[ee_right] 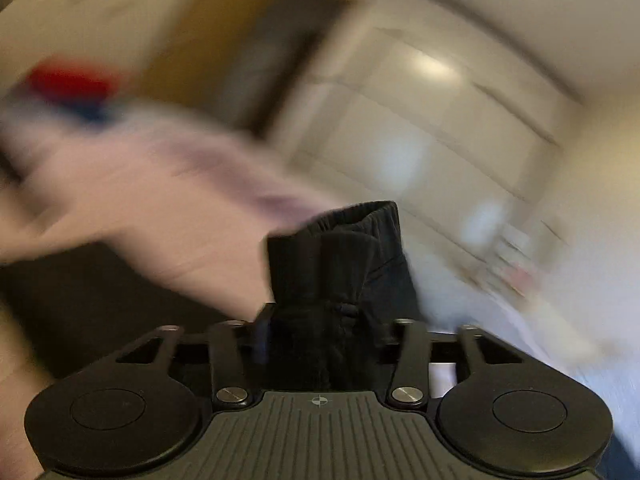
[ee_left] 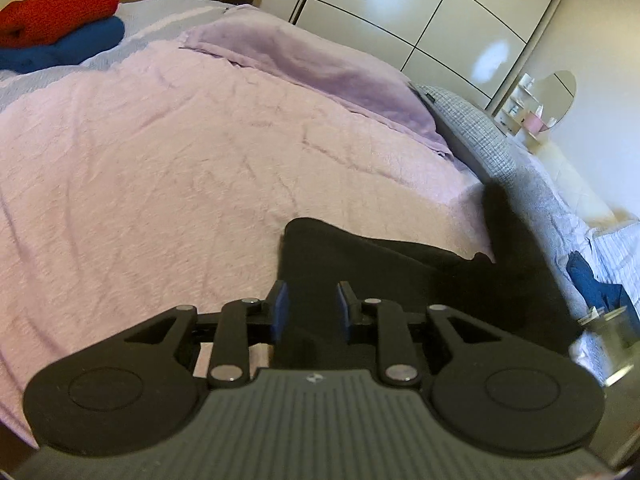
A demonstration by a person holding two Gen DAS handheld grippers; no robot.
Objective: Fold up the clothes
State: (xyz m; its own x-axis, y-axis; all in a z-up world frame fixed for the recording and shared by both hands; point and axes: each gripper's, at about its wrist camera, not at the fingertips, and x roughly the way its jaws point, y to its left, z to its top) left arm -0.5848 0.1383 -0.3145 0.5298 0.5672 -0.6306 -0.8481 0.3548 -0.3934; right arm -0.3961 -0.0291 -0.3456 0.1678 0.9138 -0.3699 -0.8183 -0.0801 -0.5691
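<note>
Both grippers held the black pants up over the near right part of the pink bed cover, the left gripper and right gripper each pinching cloth, probably to stretch it flat for folding.

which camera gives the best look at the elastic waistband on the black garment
The right wrist view: the ribbed waistband stands up sharp between the right gripper fingers, though the room behind is blurred. The left wrist view shows only plain dark cloth of the black garment on the bed, no waistband.
</note>
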